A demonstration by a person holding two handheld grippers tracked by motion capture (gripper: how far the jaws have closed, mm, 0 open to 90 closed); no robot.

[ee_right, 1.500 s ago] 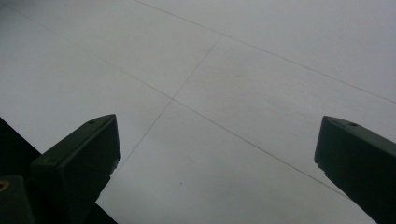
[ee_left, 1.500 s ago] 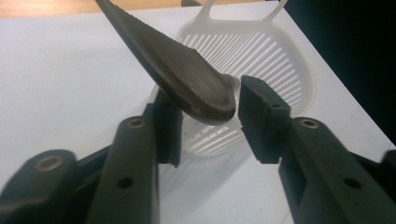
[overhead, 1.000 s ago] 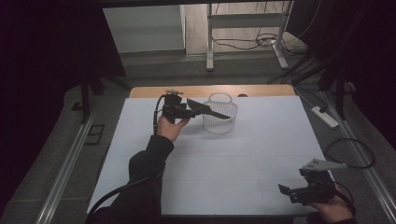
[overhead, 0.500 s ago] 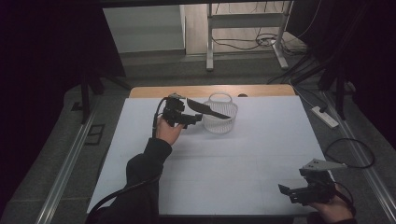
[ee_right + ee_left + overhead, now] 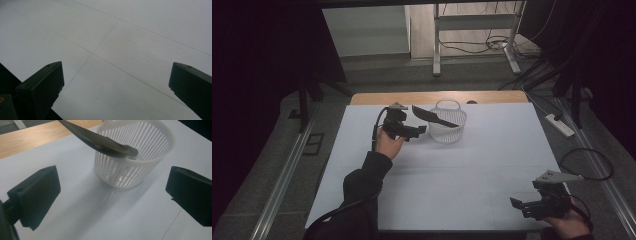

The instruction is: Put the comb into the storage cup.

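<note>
A white slatted basket (image 5: 447, 131) stands at the far middle of the white table cover (image 5: 462, 170). A long black utensil (image 5: 432, 116) rests with one end inside it, leaning on the rim and sticking out up and to the left. My left gripper (image 5: 419, 131) hovers just left of the basket, below the utensil's free end. Its jaws have just been opening and now stand wide with nothing between them. The left gripper view shows the basket (image 5: 130, 170) and utensil (image 5: 100, 142) just beyond the gripper (image 5: 113, 195). My right gripper (image 5: 517, 205) is open near the front right corner, over bare cover (image 5: 115, 85).
A strip of wooden tabletop (image 5: 437, 97) shows beyond the cover's far edge. A white power strip (image 5: 559, 125) and a looped cable (image 5: 587, 162) lie right of the table. Metal frame legs (image 5: 436, 45) stand behind it.
The left gripper's jaws have spread and the hand has drawn back slightly from the utensil, which stays leaning in the basket. The right gripper has not moved.
</note>
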